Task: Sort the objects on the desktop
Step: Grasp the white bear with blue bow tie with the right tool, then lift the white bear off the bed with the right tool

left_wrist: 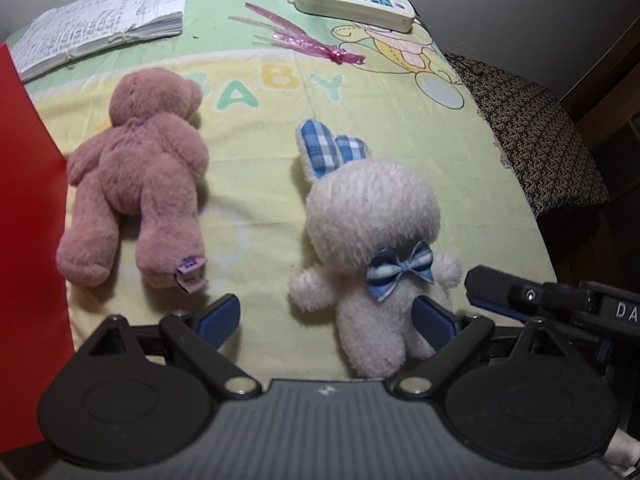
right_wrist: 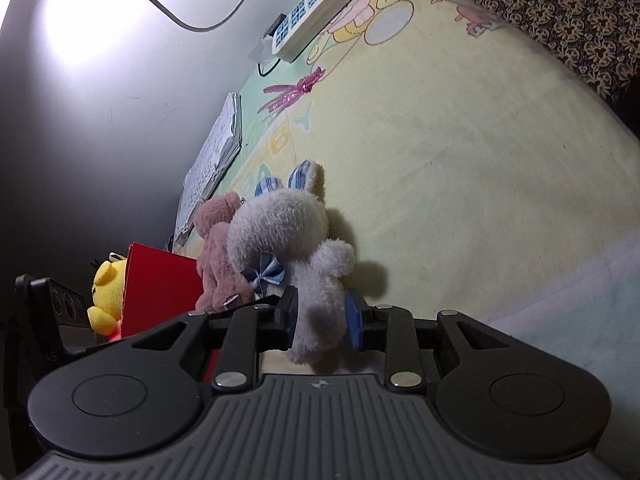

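Grasp step in hand: right tongs (right_wrist: 322, 316) pinch the white rabbit's (right_wrist: 298, 240) lower body between their fingers, left tongs (left_wrist: 326, 318) spread wide and empty just beside it; next move likely lifts it toward the red box (right_wrist: 160, 292) at left.

I read "BABY" in large pastel letters printed on the cloth (left_wrist: 360, 128) that covers the tabletop, toward its far edge beyond the two plush toys. On the black gripper body (left_wrist: 616, 312) at the right edge of the left wrist view, white letters "DA" show before the frame cuts them off. The handwriting on the notebook (left_wrist: 104, 20) at the far left corner is too small to read.
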`<state>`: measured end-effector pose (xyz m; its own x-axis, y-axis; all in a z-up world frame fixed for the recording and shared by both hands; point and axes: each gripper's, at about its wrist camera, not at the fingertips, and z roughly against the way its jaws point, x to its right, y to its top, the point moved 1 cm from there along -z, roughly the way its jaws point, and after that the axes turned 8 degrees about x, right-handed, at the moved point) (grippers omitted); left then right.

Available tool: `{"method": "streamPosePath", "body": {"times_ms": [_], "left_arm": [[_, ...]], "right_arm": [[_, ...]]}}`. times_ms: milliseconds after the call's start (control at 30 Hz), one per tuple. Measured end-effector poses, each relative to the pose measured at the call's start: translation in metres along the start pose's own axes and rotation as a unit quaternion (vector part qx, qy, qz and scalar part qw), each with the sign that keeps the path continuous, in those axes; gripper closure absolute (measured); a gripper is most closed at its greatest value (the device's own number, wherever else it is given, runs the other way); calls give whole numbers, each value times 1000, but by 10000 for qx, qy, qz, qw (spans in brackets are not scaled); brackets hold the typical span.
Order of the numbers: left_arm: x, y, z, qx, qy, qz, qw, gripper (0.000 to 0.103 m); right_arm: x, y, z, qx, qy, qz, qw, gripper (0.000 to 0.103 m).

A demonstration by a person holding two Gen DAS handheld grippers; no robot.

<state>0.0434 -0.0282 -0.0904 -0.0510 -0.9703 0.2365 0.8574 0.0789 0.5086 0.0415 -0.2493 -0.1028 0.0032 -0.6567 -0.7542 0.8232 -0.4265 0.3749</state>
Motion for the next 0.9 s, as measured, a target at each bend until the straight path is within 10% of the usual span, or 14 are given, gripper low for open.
{"method": "streamPosePath", "body": {"times_ms": [300,900], "left_arm": [[-3,1,4,-18,222,-16,9997,9],[7,11,-2,-123,169,-146,9997,8]], "right_arm": [[-11,10,-21,169,87,14,9998,51],[-14,17,-45,-118,66,150,9998,49]]}}
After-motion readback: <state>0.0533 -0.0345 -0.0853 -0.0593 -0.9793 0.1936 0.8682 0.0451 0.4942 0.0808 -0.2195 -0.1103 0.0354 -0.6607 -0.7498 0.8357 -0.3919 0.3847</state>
